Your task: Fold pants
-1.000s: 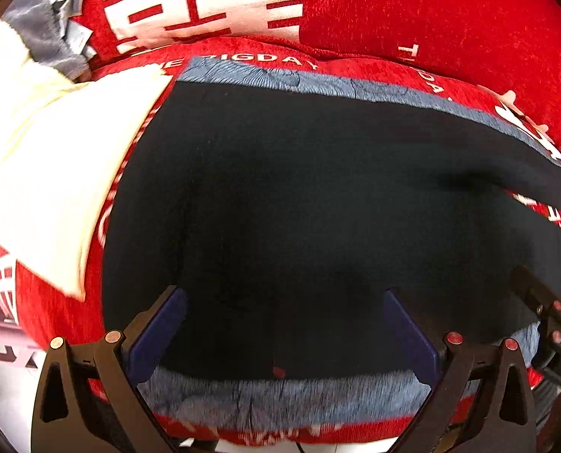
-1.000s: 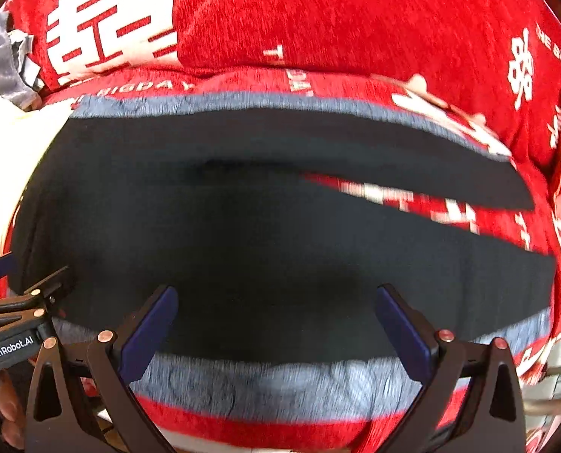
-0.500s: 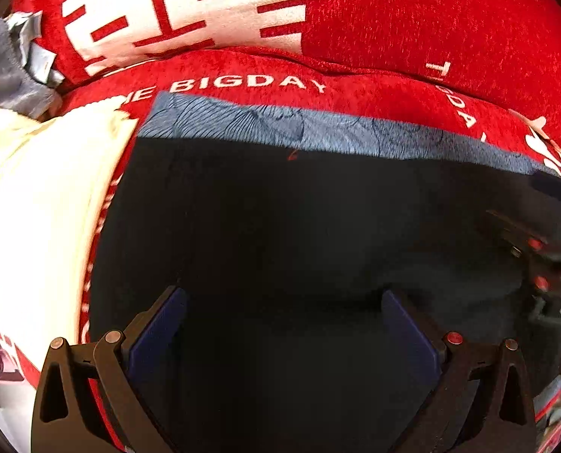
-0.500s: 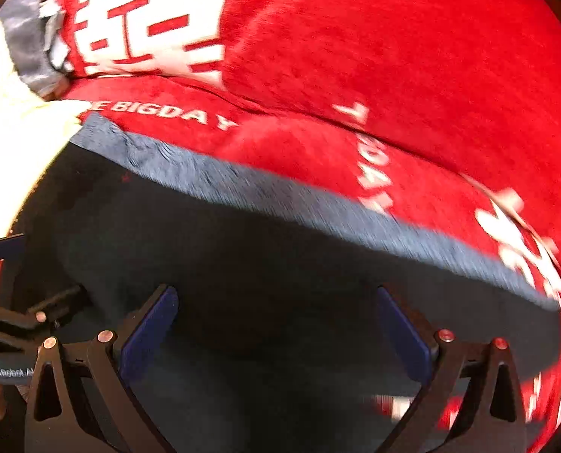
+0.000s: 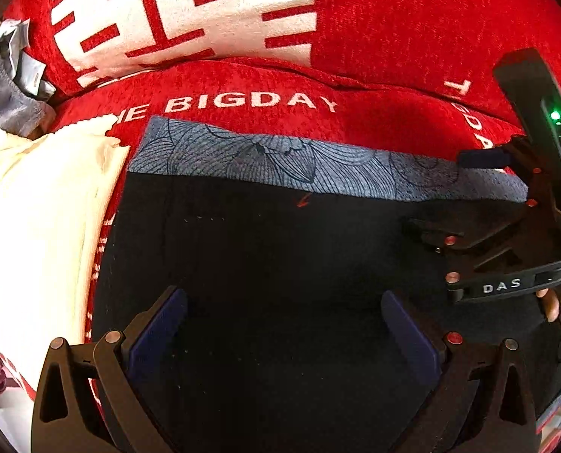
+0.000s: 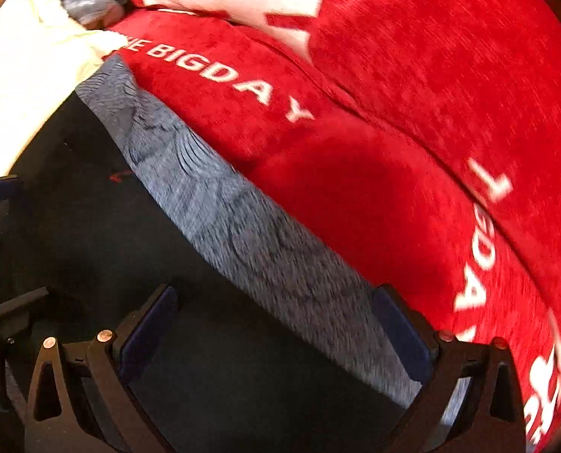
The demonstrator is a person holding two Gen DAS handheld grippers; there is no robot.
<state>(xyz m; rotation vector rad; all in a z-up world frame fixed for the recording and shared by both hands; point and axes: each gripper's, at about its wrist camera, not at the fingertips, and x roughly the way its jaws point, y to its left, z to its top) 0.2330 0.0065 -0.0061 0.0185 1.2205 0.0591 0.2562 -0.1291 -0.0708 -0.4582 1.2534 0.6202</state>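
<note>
Black pants (image 5: 280, 256) with a grey patterned band (image 5: 280, 162) along their far edge lie flat on a red sofa cover. My left gripper (image 5: 284, 324) hovers open over the black cloth, with nothing between its blue pads (image 5: 159, 324). My right gripper (image 5: 446, 192) shows at the right of this view, open over the band, with a hand (image 5: 552, 302) behind it. In the right wrist view the right gripper (image 6: 276, 324) is open and straddles the grey band (image 6: 250, 234), which runs diagonally. The left gripper (image 6: 8, 245) shows at the left edge.
The red sofa cover (image 5: 393, 37) carries white lettering and rises into a backrest behind the pants. A cream garment (image 5: 35, 226) lies just left of the pants, also in the right wrist view (image 6: 35, 49). A grey cloth (image 5: 5, 83) sits in the far left corner.
Both grippers have moved forward across the pants from the near edge toward the far grey band. The right gripper has turned, so the band now runs diagonally. Both stayed open.
</note>
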